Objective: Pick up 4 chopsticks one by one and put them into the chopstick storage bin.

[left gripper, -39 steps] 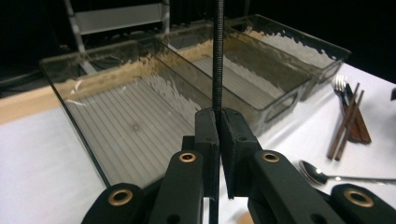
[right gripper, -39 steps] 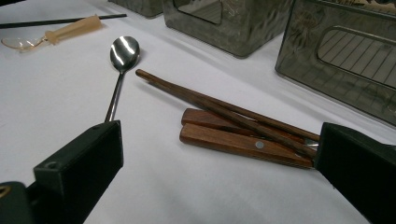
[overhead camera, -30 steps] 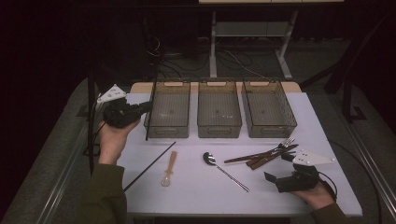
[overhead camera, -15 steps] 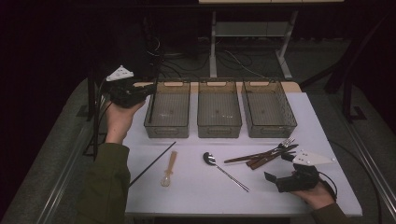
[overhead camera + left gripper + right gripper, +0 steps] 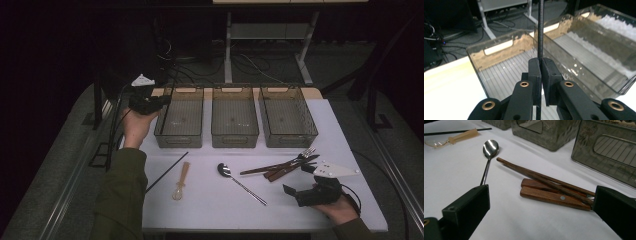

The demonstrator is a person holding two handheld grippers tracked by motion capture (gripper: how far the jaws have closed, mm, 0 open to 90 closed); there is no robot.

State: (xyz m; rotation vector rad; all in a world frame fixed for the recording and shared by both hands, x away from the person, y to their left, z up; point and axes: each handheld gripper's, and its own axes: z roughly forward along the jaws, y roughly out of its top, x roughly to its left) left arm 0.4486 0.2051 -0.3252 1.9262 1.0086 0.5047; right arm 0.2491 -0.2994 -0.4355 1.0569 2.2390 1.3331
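Observation:
My left gripper (image 5: pixel 163 100) hangs over the far left corner of the left bin (image 5: pixel 180 136). In the left gripper view its jaws (image 5: pixel 541 65) are shut on a thin black chopstick (image 5: pixel 540 30) that stands upright above the bin's ribbed floor. A second black chopstick (image 5: pixel 167 172) lies on the white table beside a pale spoon (image 5: pixel 181 181). My right gripper (image 5: pixel 299 192) rests on the table at the front right, open with nothing between its jaws. Just ahead of it lie wooden chopsticks (image 5: pixel 536 176), wood-handled cutlery (image 5: pixel 554 196) and a metal spoon (image 5: pixel 490 146).
Three clear bins stand in a row at the back: left, middle (image 5: pixel 234 135) and right (image 5: pixel 287 136), none with anything visible inside. A fork (image 5: pixel 306 152) lies with the wooden cutlery. Cables and table legs fill the dark floor beyond.
My left gripper has carried the black chopstick to the right and away from me, from beside the left bin to over its far corner. The right gripper has not moved.

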